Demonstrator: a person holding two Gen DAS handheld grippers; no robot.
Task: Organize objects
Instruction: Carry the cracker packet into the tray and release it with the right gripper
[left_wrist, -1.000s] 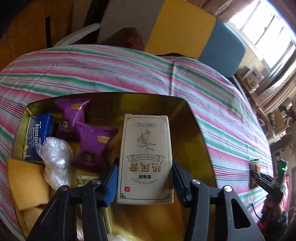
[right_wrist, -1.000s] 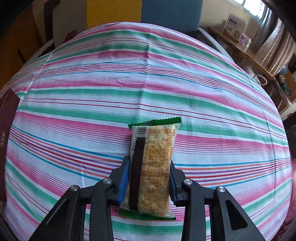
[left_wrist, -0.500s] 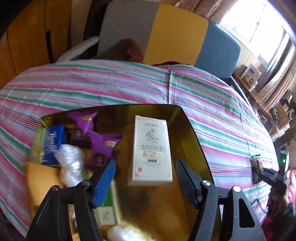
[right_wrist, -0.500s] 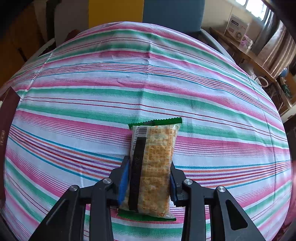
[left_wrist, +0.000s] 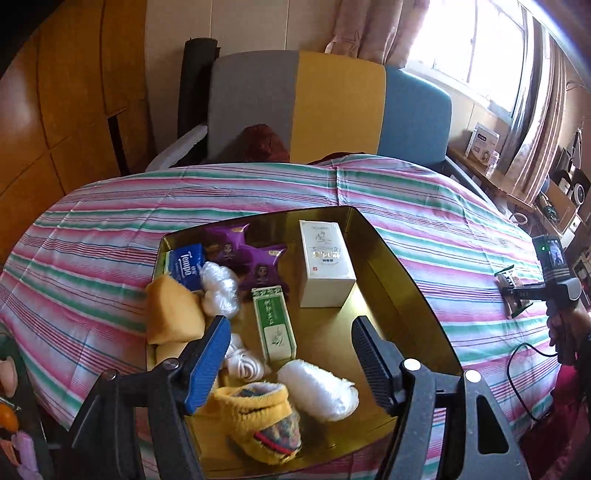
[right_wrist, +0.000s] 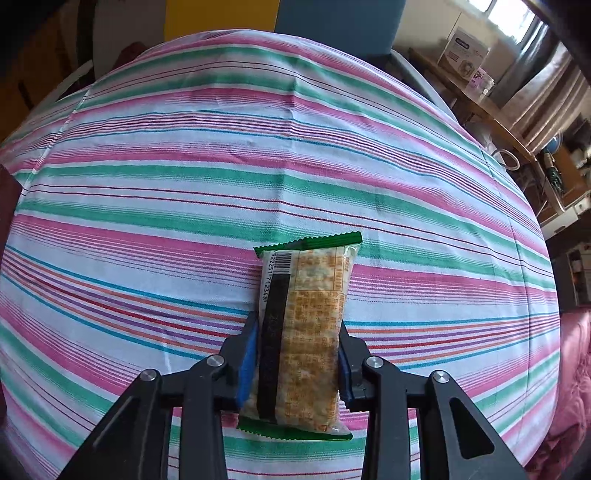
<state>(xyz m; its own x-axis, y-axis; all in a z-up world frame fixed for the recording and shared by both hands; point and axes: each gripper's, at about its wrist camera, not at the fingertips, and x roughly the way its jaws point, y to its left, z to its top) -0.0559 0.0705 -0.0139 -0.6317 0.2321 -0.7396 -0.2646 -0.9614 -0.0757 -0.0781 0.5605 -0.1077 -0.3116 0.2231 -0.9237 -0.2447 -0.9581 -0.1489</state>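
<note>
The cracker packet (right_wrist: 301, 332) is clamped between the jaws of the right gripper (right_wrist: 295, 354), over the striped tablecloth (right_wrist: 184, 184). Well away from it, at the left gripper's (left_wrist: 291, 358) end, sits the gold tray (left_wrist: 399, 295). The left jaws have just been opening and now stand wide with nothing between them. In the tray, the white box (left_wrist: 327, 264) stands toward the far right side; left of it lie a green box (left_wrist: 275, 323), purple snack packets (left_wrist: 258, 258), a blue Tempo tissue pack (left_wrist: 186, 266) and a yellow sock (left_wrist: 258, 417).
</note>
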